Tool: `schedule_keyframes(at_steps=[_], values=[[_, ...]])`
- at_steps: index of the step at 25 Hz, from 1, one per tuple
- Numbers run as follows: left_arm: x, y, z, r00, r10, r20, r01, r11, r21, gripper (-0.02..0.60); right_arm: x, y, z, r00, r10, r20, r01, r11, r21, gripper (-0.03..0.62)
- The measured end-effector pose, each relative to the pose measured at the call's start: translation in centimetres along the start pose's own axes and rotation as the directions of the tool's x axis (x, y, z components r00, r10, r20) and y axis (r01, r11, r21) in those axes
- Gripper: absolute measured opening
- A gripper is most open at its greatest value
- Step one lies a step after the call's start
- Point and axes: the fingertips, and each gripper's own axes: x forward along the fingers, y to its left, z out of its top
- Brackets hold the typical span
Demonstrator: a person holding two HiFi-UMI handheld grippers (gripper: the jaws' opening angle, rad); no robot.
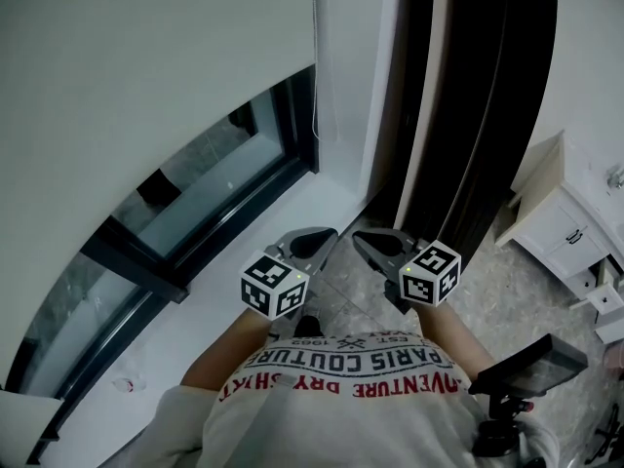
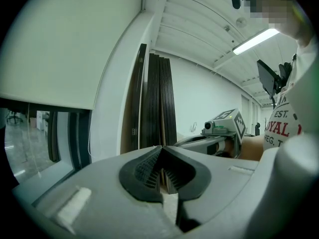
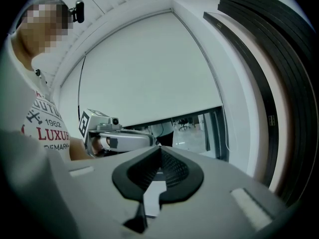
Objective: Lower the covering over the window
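A white roller blind (image 1: 146, 76) covers most of the window; a strip of glass (image 1: 195, 188) shows below its bottom edge. A thin pull cord (image 1: 316, 115) hangs at the blind's right side. My left gripper (image 1: 317, 242) and right gripper (image 1: 375, 244) are held side by side close to my body, well short of the cord and blind. In the left gripper view its jaws (image 2: 162, 151) are shut with nothing between them, and the blind (image 2: 65, 44) lies to the upper left. My right gripper (image 3: 159, 151) is likewise shut and empty, with the blind (image 3: 149, 78) ahead.
Dark panels (image 1: 478, 115) lean upright against the wall right of the window. A white cabinet (image 1: 565, 222) stands at the far right. A black screen on a stand (image 1: 531, 364) is by my right side. A white sill (image 1: 224, 291) runs below the glass.
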Motion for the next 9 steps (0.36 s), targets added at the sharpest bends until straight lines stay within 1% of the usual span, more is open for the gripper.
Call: schedule_keyframes(at_steps=[9], values=[[-1.0, -2.2, 0.2, 1.0, 0.012, 0.0, -0.012, 1.0, 0.013, 0.003, -1.8, 1.8, 0.3, 1.0, 0.008, 0.027, -0.007, 1.0, -0.004, 0.005]])
